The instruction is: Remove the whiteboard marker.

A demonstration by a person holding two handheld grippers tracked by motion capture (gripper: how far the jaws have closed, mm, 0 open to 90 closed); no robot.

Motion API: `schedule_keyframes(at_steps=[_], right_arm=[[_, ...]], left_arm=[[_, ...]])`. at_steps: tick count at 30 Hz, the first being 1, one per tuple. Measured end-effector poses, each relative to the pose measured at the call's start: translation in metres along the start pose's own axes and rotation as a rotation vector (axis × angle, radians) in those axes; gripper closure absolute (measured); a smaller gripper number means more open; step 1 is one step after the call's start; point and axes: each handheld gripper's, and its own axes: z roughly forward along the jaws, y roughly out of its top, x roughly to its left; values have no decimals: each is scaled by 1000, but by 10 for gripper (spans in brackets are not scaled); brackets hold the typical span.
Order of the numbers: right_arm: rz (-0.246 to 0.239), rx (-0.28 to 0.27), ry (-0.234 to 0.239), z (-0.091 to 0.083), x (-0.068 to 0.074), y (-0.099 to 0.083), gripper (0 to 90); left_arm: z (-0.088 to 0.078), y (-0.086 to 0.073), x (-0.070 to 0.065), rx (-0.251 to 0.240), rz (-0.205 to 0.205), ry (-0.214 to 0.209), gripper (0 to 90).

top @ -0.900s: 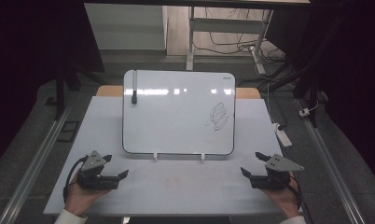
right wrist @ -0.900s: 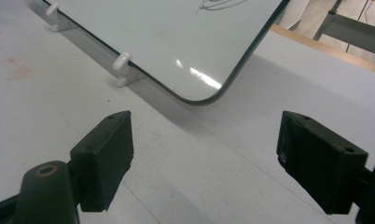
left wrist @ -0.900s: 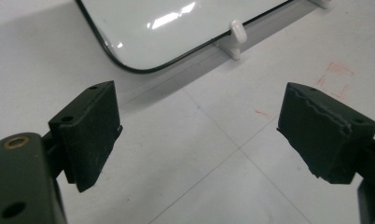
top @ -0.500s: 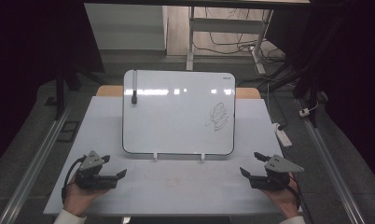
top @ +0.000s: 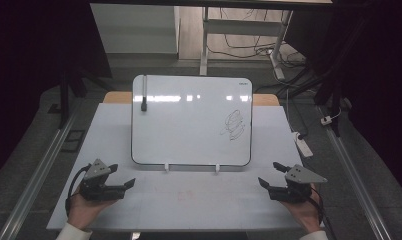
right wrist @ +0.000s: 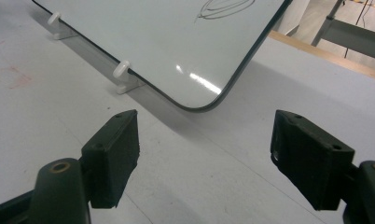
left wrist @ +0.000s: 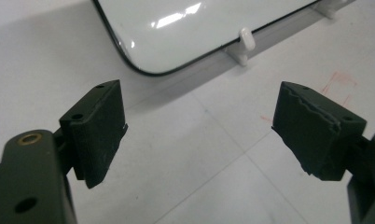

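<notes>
Meanwhile, both hand-held grippers, left (top: 121, 176) and right (top: 272, 173), are held wide and empty near the whiteboard (top: 189, 125); nothing has shifted, so its scribble (top: 234, 124) remains unerased.

The whiteboard (top: 189, 125) is glossy white with a thin black edge, a dark scribble (top: 234, 124) of looping lines on its right half and a black marker (top: 144, 93) on its upper left corner; it sits on small white clips (top: 166, 167). The desk (top: 189, 200) is pale grey-white with faint red marks (left wrist: 337, 84) near its front and a tan wooden strip (top: 266, 99) behind the board. Both tools, left (top: 116, 176) and right (top: 273, 175), are matt black, each with a grey plate on top, and a white sleeve (top: 73, 232) shows at the left wrist.
</notes>
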Motion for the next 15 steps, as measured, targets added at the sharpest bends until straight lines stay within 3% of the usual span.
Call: schedule_keyframes(at_steps=[4, 5, 6, 7, 8, 10, 15], right_arm=[[8, -3, 0, -1, -2, 1, 248], [8, -4, 0, -1, -2, 2, 251], [11, -3, -1, -2, -1, 2, 251], [10, -4, -1, -2, -1, 2, 252], [10, -4, -1, -2, -1, 2, 252], [5, -4, -4, -2, 1, 3, 254], [2, 4, -17, -2, 3, 1, 256]], left_arm=[[1, 16, -1, -9, 4, -10, 184], [2, 27, -2, -11, 9, -12, 186], [2, 27, -2, -11, 9, -12, 187], [3, 41, -1, -10, 9, -16, 189], [3, 41, -1, -10, 9, -16, 190], [3, 55, 2, -22, 5, -16, 194], [4, 95, 13, -49, -3, 21, 204]])
